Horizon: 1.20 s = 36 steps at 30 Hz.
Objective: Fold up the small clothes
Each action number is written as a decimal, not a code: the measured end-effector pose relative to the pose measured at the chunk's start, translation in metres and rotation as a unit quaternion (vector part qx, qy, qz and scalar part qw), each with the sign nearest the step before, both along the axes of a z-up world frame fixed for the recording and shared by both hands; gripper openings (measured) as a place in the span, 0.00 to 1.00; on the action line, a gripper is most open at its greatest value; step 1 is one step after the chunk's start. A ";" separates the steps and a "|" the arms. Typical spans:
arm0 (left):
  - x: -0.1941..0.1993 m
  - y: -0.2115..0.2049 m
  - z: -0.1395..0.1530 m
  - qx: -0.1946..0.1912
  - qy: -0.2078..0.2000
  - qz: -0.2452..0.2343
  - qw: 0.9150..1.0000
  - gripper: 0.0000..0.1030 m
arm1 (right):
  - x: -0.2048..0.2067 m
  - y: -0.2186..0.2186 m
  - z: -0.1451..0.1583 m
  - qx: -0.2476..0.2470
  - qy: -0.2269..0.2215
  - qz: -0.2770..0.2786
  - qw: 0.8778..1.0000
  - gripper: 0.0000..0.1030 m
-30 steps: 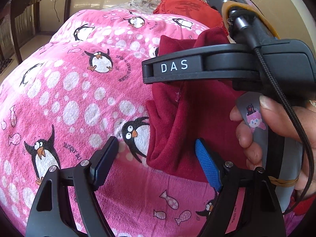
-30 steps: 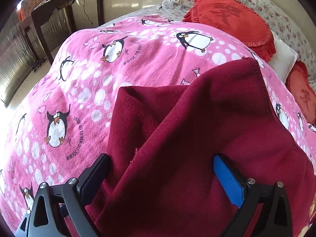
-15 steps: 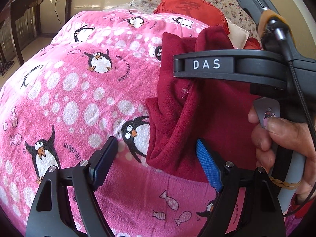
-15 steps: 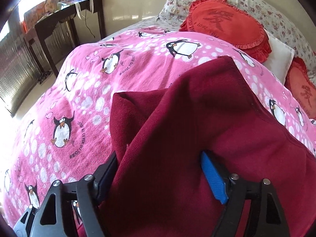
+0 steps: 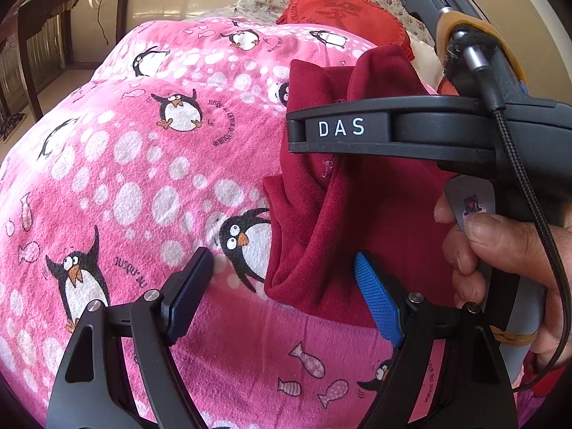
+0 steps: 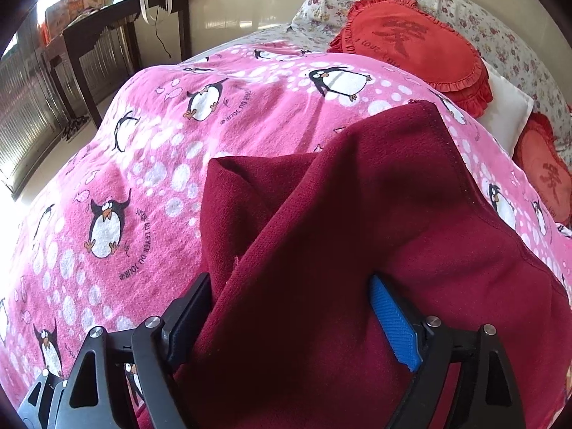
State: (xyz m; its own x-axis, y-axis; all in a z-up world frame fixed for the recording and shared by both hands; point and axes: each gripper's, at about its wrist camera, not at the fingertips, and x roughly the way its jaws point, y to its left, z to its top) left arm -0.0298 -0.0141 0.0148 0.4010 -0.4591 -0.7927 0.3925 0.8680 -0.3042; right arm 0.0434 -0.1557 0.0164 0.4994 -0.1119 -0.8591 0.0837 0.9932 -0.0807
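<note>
Bedding: pink penguin blanket [image 6: 150, 164] covers the bed; floral pillows [image 6: 475, 25] and red ruffled cushion [image 6: 411, 43] at its head, dark wooden table [image 6: 118, 25] by the wall. Dark red garment [image 6: 339, 250] lies bunched on the blanket, its near part cut off. Right gripper [image 6: 289, 321] jaws opening, cloth between them; whether the pads press is unclear. Left gripper [image 5: 286, 293] open, garment edge beside its blue pad. A hand [image 5: 500, 261] holds the right gripper, blocking part of the garment.

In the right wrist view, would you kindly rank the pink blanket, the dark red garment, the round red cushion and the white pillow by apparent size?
1. Pink blanket and dark red garment: alike; garment lies nearer, so unranked.
2. Round red cushion.
3. White pillow, partly hidden.
</note>
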 end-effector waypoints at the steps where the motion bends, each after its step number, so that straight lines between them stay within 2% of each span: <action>1: 0.000 0.000 0.000 0.000 0.000 0.000 1.000 0.79 | -0.001 -0.002 0.000 0.002 -0.004 -0.001 1.000 0.83; 5: 0.002 -0.002 0.000 0.000 0.000 0.001 1.000 0.80 | -0.003 -0.006 0.001 0.008 -0.010 0.001 1.000 0.80; 15: 0.016 -0.019 0.002 0.011 -0.004 -0.002 1.000 0.84 | 0.000 -0.014 0.002 0.021 -0.007 0.009 1.000 0.81; 23: 0.018 -0.008 0.001 -0.022 0.002 0.007 1.000 0.84 | 0.001 -0.028 0.005 0.058 -0.004 0.024 0.998 0.82; 30: 0.026 0.000 0.001 -0.050 0.013 0.018 0.998 0.84 | 0.006 -0.023 0.005 0.038 0.007 0.017 0.999 0.83; 32: 0.027 -0.002 0.002 -0.046 0.009 0.018 0.999 0.84 | 0.007 -0.030 0.011 0.079 0.002 0.005 0.997 0.83; 34: 0.028 -0.005 0.002 -0.045 0.005 0.019 0.999 0.84 | 0.008 -0.051 0.016 0.156 -0.005 -0.022 0.987 0.83; 36: 0.030 -0.006 0.002 -0.047 0.004 0.019 0.999 0.84 | 0.012 -0.065 0.018 0.201 -0.002 -0.040 0.979 0.83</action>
State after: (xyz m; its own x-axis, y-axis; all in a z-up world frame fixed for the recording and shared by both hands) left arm 0.0000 -0.0205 0.0171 0.4134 -0.5164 -0.7500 0.3563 0.8497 -0.3887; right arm 0.0551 -0.2208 0.0343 0.5061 0.1958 -0.8400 0.1627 0.9347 0.3159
